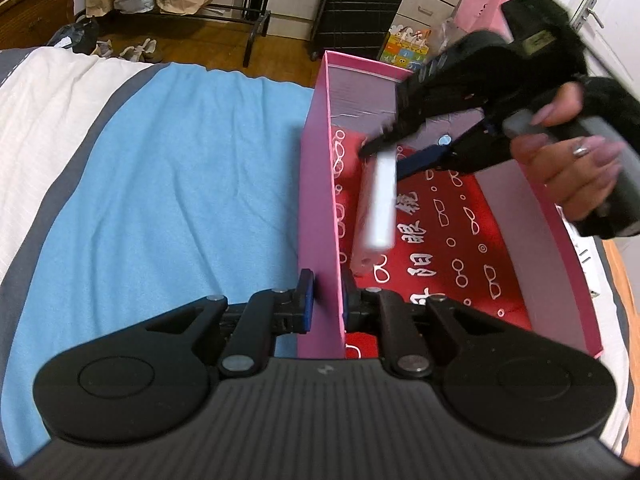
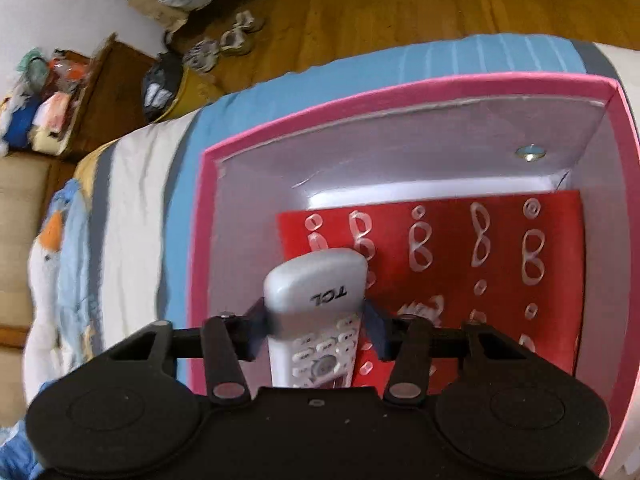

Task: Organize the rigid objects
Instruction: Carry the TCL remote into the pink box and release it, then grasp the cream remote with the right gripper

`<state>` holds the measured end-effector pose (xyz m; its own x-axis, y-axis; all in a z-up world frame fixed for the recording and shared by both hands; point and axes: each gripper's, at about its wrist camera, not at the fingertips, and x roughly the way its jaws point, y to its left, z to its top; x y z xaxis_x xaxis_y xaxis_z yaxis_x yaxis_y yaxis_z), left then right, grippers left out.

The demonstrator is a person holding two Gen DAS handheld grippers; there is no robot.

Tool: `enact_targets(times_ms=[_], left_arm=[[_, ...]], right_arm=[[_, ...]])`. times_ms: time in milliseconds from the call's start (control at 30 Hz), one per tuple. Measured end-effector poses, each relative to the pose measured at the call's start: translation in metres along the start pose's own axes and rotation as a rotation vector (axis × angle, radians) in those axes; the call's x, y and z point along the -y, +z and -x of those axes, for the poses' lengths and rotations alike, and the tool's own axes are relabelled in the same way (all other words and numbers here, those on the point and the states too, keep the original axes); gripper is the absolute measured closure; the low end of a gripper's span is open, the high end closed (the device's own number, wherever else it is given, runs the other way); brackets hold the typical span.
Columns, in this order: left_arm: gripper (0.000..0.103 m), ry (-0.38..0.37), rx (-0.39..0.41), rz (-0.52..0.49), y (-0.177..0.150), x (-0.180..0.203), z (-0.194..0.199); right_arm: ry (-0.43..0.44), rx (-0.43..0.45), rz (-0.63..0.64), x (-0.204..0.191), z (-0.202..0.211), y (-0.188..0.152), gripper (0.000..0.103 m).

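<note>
While right tool (image 2: 316,330) grips remote (image 2: 320,312) inside pink box (image 2: 304,98), left tool (image 1: 326,300) clamps box wall.

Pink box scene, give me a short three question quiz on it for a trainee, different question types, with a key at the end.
1. True or false: the left tongs pinch a side wall of the pink box.
2. Which item do the right tongs carry? A) a glasses case B) a silver TCL remote control C) a phone
3. Fill in: the red sheet on the box floor is printed with white ______.

Key
1. True; one pad sits outside the wall and one inside.
2. B; it hangs over the inside of the box.
3. Eyeglasses.
</note>
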<state>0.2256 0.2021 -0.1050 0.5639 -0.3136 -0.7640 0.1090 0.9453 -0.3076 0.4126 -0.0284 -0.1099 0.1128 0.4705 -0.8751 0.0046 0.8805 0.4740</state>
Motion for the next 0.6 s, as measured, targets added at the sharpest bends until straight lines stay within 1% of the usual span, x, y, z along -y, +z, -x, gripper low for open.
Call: enact_targets(times_ms=[33, 133, 233, 300, 400, 467, 533, 600], left_arm=[[0.091, -0.001, -0.002, 0.003, 0.0, 0.0, 0.0], [0.091, 0.002, 0.0, 0.005, 0.0, 0.0, 0.0], [0.091, 0.011, -0.001, 0.009, -0.001, 0.0, 0.0], [0.091, 0.018, 0.0, 0.012, -0.001, 0.001, 0.0], [0.092, 0.025, 0.011, 0.012, 0.0, 0.003, 0.003], [0.093, 0.029, 0.015, 0.011, 0.0, 0.003, 0.002], [0.094, 0.048, 0.01, 0.001, 0.001, 0.005, 0.001], [0.095, 0.059, 0.005, -0.003, 0.002, 0.008, 0.002]], right_arm=[[-0.018, 0.008, 0.014, 0.001, -0.001, -0.001, 0.066], [0.009, -0.002, 0.014, 0.007, 0.002, -0.008, 0.065], [0.021, 0.026, 0.05, 0.013, 0.017, -0.017, 0.065], [0.011, 0.079, 0.095, 0.013, 0.035, -0.025, 0.065], [-0.018, 0.197, 0.206, 0.01, 0.077, -0.046, 0.063], [-0.025, 0.259, 0.259, 0.012, 0.103, -0.062, 0.062], [-0.018, 0.318, 0.283, 0.018, 0.133, -0.079, 0.06], [-0.023, 0.346, 0.27, 0.028, 0.157, -0.091, 0.059]])
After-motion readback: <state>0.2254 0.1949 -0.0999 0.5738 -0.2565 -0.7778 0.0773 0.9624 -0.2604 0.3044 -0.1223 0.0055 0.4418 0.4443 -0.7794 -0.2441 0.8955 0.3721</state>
